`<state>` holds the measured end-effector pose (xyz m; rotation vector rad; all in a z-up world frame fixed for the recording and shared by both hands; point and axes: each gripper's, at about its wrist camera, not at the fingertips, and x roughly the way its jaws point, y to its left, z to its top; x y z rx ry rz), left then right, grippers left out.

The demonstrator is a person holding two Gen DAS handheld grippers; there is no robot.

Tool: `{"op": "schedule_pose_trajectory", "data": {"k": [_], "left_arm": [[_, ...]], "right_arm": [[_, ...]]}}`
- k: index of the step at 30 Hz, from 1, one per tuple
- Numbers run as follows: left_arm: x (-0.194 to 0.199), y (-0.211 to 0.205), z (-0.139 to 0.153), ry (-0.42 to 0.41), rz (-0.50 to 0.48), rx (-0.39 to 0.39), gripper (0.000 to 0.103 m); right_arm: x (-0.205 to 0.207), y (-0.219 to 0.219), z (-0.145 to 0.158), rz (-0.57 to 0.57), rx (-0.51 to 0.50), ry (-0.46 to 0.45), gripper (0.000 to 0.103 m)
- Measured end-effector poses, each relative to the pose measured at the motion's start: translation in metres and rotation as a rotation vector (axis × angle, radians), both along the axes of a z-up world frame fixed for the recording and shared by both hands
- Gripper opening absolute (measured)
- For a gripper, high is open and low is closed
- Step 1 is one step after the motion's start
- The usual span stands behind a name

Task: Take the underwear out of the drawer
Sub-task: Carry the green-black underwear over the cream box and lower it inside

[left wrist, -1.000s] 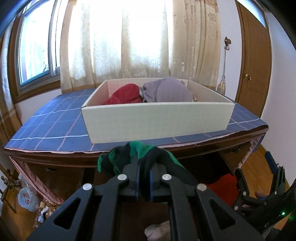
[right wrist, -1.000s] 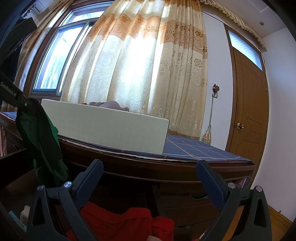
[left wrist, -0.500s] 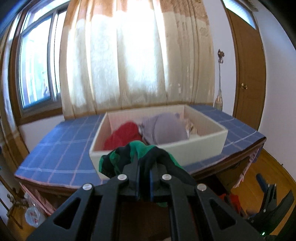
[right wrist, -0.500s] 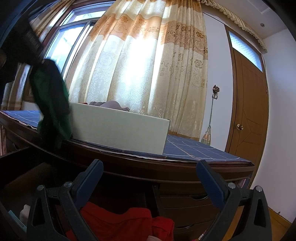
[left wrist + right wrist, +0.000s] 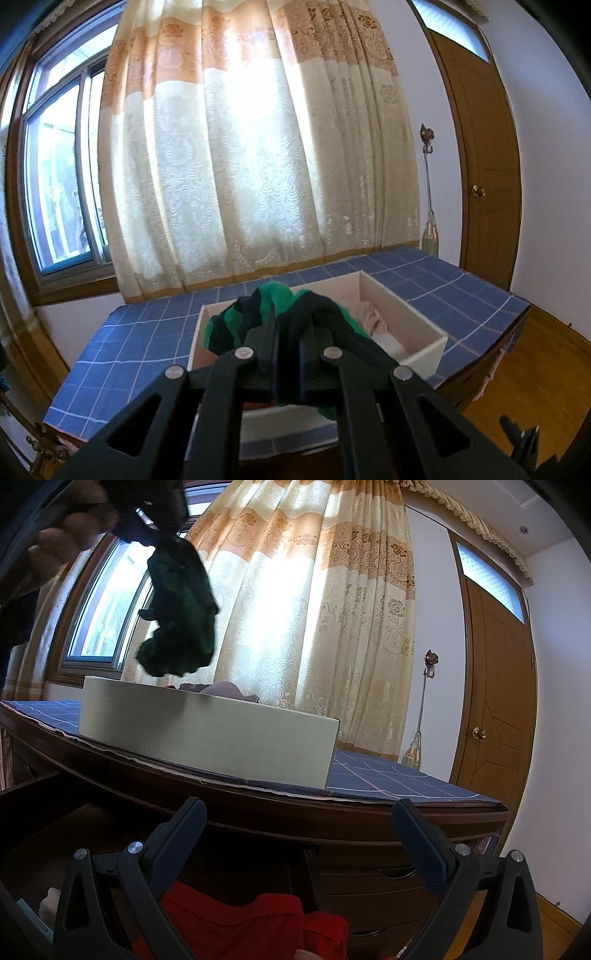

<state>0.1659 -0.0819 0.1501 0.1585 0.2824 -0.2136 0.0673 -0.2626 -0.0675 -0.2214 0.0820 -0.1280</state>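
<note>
My left gripper (image 5: pixel 290 343) is shut on green and dark striped underwear (image 5: pixel 280 310), held high over the white box (image 5: pixel 424 332) on the blue checked tabletop. In the right wrist view the same underwear (image 5: pixel 179 613) hangs from the left gripper (image 5: pixel 155 520) above the box (image 5: pixel 207 734), with a hand blurred at the top left. My right gripper (image 5: pixel 295 830) stands open over the open dark wooden drawer (image 5: pixel 55 812), just above red underwear (image 5: pixel 251 926); nothing is between its fingers.
The box holds other clothes, a greyish piece (image 5: pixel 225 690) showing over its rim. A blue checked cloth (image 5: pixel 122 354) covers the wooden table. Behind stand curtains (image 5: pixel 258 166) and a window; a wooden door (image 5: pixel 480 166) is at the right. More closed drawers (image 5: pixel 373 882) sit below the tabletop.
The left gripper has risen with the green underwear from drawer level to above the box and tilted downward. The right gripper has kept still and open.
</note>
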Motion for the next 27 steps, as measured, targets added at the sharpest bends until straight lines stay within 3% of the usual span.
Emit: {"op": "schedule_pose_trajectory", "data": {"k": [21, 27], "left_arm": [[0.107, -0.100, 0.032, 0.004, -0.048, 0.095, 0.005], [0.141, -0.124, 0.026, 0.027, -0.021, 0.129, 0.005]], "right_arm": [[0.000, 0.001, -0.002, 0.009, -0.020, -0.014, 0.102], [0.000, 0.001, -0.003, 0.021, -0.030, -0.023, 0.102]]}}
